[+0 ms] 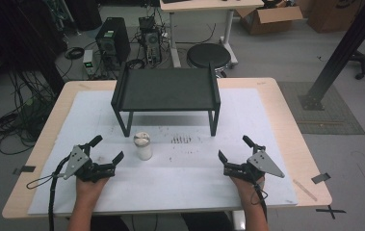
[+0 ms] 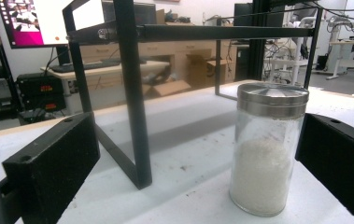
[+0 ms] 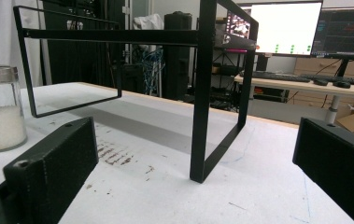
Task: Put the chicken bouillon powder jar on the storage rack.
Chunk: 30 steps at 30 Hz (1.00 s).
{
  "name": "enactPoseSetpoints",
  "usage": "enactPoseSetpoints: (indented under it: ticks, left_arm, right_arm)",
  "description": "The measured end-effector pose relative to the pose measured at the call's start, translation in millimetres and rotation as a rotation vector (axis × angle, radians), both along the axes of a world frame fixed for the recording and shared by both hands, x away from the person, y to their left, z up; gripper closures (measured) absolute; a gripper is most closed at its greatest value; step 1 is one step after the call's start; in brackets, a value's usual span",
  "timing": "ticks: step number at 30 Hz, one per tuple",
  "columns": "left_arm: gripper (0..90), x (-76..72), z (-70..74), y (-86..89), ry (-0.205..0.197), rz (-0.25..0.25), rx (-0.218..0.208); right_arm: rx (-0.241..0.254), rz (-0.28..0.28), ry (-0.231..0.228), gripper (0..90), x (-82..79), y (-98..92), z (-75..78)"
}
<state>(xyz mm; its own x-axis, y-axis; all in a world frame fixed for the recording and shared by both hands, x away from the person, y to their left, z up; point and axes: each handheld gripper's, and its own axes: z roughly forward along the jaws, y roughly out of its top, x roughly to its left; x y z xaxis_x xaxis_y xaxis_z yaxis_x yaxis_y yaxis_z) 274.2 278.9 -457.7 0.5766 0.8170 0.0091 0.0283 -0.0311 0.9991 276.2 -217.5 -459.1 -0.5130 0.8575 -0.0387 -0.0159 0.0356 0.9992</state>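
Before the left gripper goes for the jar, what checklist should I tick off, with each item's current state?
1. Left gripper jaws open: ok.
2. Jar upright on the white mat: ok.
3. Jar's metal lid on: ok; how tightly, cannot tell.
4. Path from left gripper to jar unobstructed: ok.
5. Black shelf top free of objects: ok.
6. Right gripper open, apart from jar: ok.

Dim high view, soft shadow under the black stand (image 1: 165,89), gripper views sharp, bright glaring monitor (image 3: 284,28)
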Motion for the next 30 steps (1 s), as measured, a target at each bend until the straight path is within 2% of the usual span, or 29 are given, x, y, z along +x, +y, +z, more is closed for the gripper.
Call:
enactPoseSetpoints:
  ticks: [17,26,30]
  left_arm:
    - [0.3,-0.6,0.0,-0.5,-0.007,0.001,0.004]
    - [0.5,1.2,0.5,0.8,0.009,0.001,-0.010]
    - [0.2,3.2,2.1,3.0,0.030,-0.004,-0.025]
  right_arm:
    - [0.004,0.005,0.000,0.0,0.1,-0.4,-0.1]
    - [0.003,0.004,-0.006,0.0,-0.3,-0.2,0.0]
    - [0.001,0.005,-0.007,0.0,-0.4,-0.1,0.1]
